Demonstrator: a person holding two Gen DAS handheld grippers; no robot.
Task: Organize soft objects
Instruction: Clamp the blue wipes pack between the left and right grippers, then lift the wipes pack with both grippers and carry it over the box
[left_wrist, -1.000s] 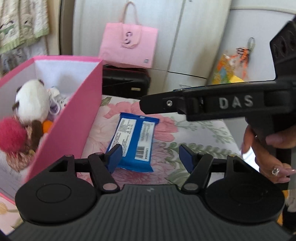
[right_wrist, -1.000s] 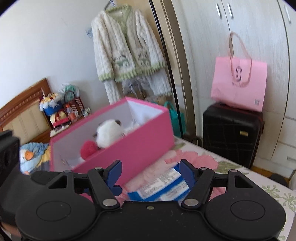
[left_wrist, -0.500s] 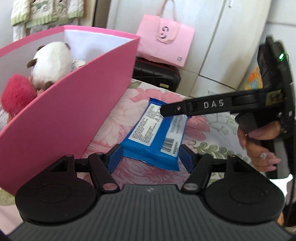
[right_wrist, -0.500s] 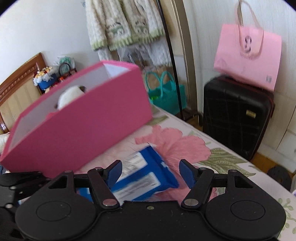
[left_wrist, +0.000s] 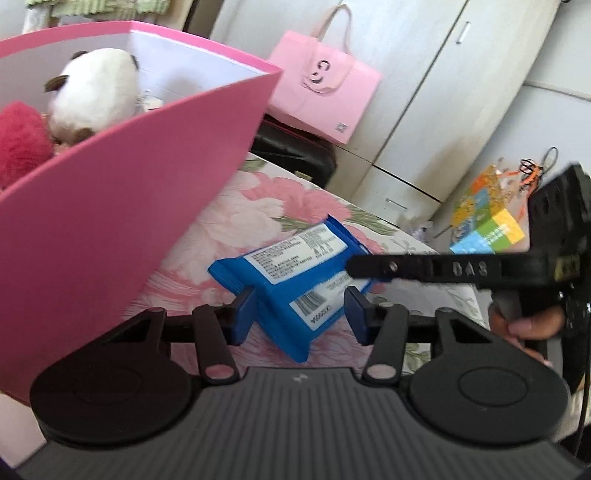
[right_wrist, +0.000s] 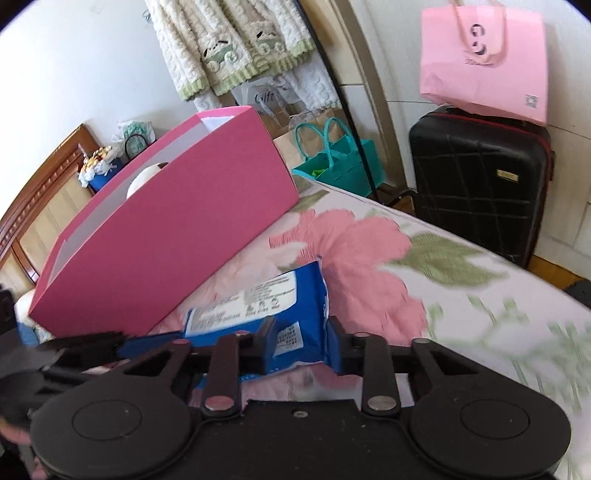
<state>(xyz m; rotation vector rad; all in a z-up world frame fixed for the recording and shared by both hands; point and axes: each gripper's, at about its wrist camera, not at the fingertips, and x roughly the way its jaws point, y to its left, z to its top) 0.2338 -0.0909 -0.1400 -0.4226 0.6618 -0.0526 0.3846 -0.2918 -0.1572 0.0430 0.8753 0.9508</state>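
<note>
**Inspector:** Blue soft pack (left_wrist: 295, 280): where does it lie?

**Operator:** I see it flat on the floral bedspread (right_wrist: 369, 251), label side up, just beside the long wall of the pink box (left_wrist: 122, 221). It is outside the box, near its corner.

**Inspector:** Left gripper (left_wrist: 300, 310)?

**Operator:** My left fingers straddle the near end of the pack. The jaws are closing at this moment. The left blue pad (left_wrist: 242, 314) touches the pack's edge; the right pad shows a narrow gap to the wrapper, so I do not record a full grip.

**Inspector:** Right gripper (right_wrist: 301, 345)?

**Operator:** My right fingers stand narrow, clamped on the other end of the pack. In the right wrist view the wrapper bunches between the two blue pads (right_wrist: 338, 349). In the left wrist view that gripper's black finger lies across the far right corner of the pack, with a hand (left_wrist: 524, 328) on its handle.

**Inspector:** Box contents?

**Operator:** I note a white plush toy (left_wrist: 92, 92) with dark ears and a red fluffy item (left_wrist: 20, 142) inside, against the near wall.

**Inspector:** Surroundings?

**Operator:** A black suitcase (right_wrist: 480, 184) stands past the bed's edge, with a pink paper bag (right_wrist: 484, 62) on top. A teal bag (right_wrist: 340, 162) sits on the floor beyond the box.
</note>
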